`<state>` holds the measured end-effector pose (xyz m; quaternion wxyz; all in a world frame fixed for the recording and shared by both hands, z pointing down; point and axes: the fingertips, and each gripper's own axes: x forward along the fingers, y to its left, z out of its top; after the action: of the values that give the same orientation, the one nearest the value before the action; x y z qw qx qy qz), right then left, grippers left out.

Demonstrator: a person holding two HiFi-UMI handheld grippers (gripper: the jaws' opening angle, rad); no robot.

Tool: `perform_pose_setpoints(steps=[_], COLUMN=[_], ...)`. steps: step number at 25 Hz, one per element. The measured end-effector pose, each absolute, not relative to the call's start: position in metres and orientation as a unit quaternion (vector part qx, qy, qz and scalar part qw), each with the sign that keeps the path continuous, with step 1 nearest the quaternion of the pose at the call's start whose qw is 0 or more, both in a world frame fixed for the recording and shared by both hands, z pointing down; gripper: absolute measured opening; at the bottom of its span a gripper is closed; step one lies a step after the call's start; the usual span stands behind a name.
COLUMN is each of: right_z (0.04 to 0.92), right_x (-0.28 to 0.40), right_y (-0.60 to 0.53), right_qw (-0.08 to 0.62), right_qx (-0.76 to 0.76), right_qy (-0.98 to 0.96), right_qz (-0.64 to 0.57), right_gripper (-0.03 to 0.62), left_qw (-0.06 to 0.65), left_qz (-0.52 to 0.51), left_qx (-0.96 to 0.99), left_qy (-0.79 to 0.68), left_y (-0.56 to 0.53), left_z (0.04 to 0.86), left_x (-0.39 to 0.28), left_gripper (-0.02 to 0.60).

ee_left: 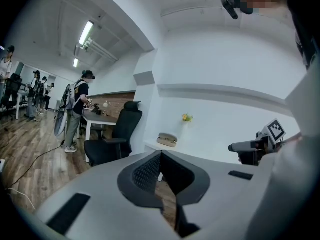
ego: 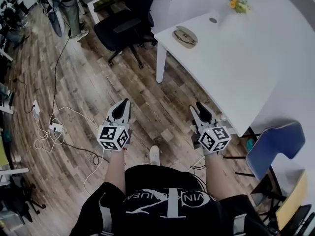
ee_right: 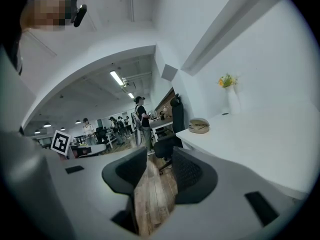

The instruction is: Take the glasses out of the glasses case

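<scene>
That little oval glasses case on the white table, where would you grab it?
Probably across its short width, pinching the two long sides of the glasses case from above. It lies flat and low near a corner of the white table, and its rounded ends offer less hold.

Bright, even indoor light, ceiling strip lights [ee_left: 86, 33] above and left of the left gripper [ee_left: 161, 155], white table [ee_right: 260, 139] right of the right gripper [ee_right: 159, 155] near washed out, shadows soft, heavy fisheye bending, black corners in both gripper views.
</scene>
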<state>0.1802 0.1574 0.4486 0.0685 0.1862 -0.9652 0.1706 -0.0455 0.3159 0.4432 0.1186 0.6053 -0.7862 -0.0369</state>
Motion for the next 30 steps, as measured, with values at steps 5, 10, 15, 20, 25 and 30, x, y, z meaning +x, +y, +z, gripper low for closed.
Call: perform_pose_setpoints(steps=[5,10,15,20,25,30], right_z=[0.447,0.443,0.453,0.459,0.458,0.462], right_x=[0.168,0.158,0.137,0.103,0.068,0.044], right_y=[0.140,0.126,0.100,0.063,0.021,-0.016], right_qw=[0.046,0.043,0.047,0.049,0.054,0.067], right_qx=[0.207,0.208,0.203,0.195,0.189,0.184], right_qy=[-0.957,-0.958,-0.957,-0.958,-0.959,-0.958], right_qz=[0.196,0.194,0.202,0.206,0.205,0.208], right_gripper=[0.178,0.184,0.186,0.186,0.186,0.187], left_qw=[0.128,0.132,0.135,0.133,0.130,0.141], left_qz=[-0.035,-0.047,-0.038,-0.039,-0.046,-0.042], left_qx=[0.611,0.606,0.603,0.595,0.600,0.609], left_qy=[-0.781,-0.783,-0.786,-0.792,-0.788,-0.780], left_y=[0.302,0.294,0.275,0.242,0.197,0.150], left_z=[0.453,0.453,0.462,0.460,0.454,0.459], left_x=[-0.063,-0.079,-0.097,-0.130,-0.154,-0.167], left_gripper=[0.014,0.014,0.014,0.014,0.014,0.014])
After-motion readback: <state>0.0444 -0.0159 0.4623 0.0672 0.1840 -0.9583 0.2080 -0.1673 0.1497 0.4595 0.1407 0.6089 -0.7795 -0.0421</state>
